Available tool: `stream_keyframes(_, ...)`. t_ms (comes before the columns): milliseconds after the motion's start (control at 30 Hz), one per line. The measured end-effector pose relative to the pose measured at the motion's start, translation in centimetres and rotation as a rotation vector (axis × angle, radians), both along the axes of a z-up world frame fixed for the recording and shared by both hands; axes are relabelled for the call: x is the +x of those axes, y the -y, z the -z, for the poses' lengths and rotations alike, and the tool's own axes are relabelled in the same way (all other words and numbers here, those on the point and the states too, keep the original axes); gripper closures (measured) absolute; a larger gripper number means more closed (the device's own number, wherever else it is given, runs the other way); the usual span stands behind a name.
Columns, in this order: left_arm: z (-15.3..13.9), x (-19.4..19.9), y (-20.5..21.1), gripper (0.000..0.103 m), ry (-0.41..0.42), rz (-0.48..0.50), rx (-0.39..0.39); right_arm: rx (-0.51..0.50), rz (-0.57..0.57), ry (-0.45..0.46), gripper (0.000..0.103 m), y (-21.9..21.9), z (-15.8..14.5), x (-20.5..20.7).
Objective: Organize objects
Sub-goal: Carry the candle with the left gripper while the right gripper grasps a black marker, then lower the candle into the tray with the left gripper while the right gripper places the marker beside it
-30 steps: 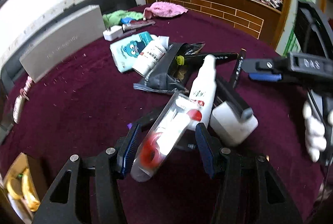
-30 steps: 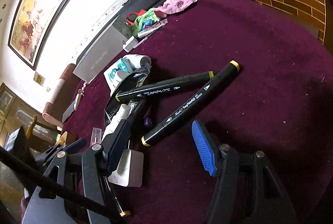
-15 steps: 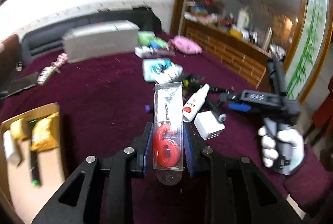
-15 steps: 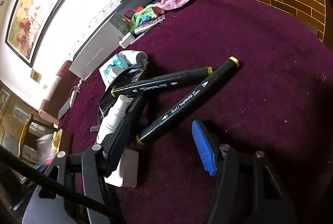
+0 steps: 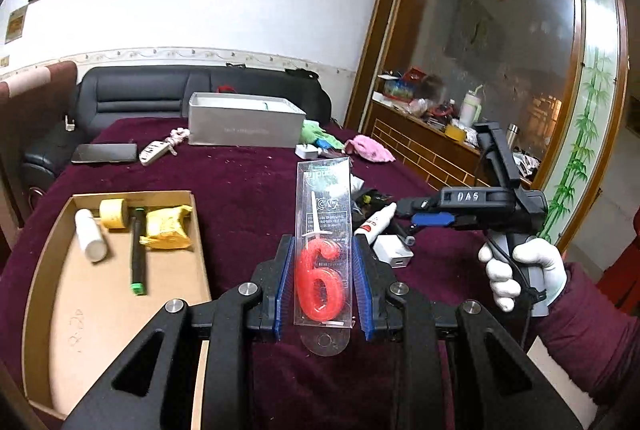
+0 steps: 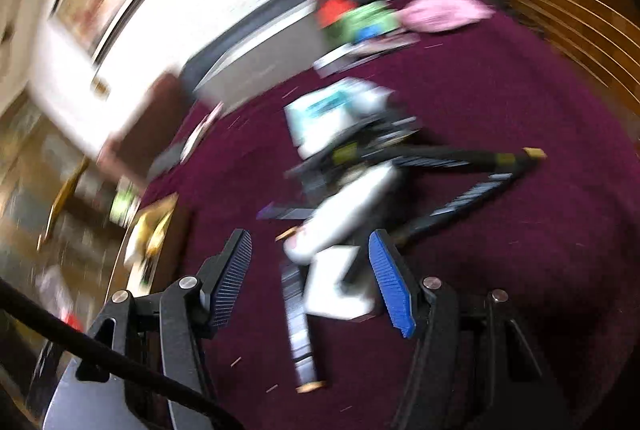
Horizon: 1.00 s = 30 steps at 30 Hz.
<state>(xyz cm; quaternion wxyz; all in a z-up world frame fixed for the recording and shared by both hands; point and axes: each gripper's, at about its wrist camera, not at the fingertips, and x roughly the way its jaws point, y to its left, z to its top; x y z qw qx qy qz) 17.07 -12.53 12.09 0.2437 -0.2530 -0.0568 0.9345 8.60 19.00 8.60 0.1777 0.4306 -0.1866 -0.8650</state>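
In the left wrist view our left gripper (image 5: 322, 282) has just closed its blue pads (image 5: 282, 286) on the clear plastic packet holding a red candle shaped like a 6 (image 5: 322, 246), and the packet stands upright, lifted above the dark red velvet tabletop (image 5: 248, 198). We judge the step to be carrying it to the shallow brown cardboard tray (image 5: 44, 258) at lower left, which already holds a white bottle, a yellow tape roll, a black marker and a yellow packet; next we must swing left over the tray and release. The tray's near edge is cut off by the gripper's body. In the right wrist view our right gripper (image 6: 310, 274) stands partly open with nothing between its pads, above a white square charger (image 6: 340, 290) and a white bottle (image 6: 344, 214). Heavy blur smears everything there, so we cannot read the black markers (image 6: 460, 198) clearly.
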Motion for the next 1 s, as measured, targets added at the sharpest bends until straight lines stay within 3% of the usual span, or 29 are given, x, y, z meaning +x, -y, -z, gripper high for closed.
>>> stream_keyframes(133, 0.1, 0.4, 2.5, 0.079, 0.008, -0.041, 0.031, 0.117, -0.083, 0.055, 0.042, 4.1, 1.5, -1.1)
stream_keyframes(300, 0.6, 1.0, 6.1, 0.079, 0.020, -0.102, 0.063, 0.206, -0.080, 0.142, 0.062, 5.8, 4.9, -2.8)
stream_keyframes(467, 1.9, 0.2, 8.2, 0.079, 0.053, -0.159, 0.083, 0.383, -0.051, 0.103, 0.090, 7.2, 5.4, -2.5)
stream_keyframes(567, 3.0, -0.3, 9.5, 0.079, 0.089, -0.210, 0.114, 0.432, -0.042, 0.084, 0.091, 7.4, 5.4, -1.9)
stream_keyframes(667, 3.6, -0.3, 10.4, 0.079, 0.108, -0.231, 0.129, 0.355, -0.039, 0.084, 0.091, 6.8, 5.2, -1.3)
stream_keyframes(800, 3.9, -0.3, 11.5, 0.079, 0.116, -0.242, 0.139, 0.152, -0.063, 0.085, 0.090, 6.4, 4.3, -1.2)
stream_keyframes(1000, 3.3, -0.9, 13.3, 0.079, 0.127, -0.263, 0.147, -0.100, -0.192, 0.028, 0.090, 9.0, 0.5, -0.2)
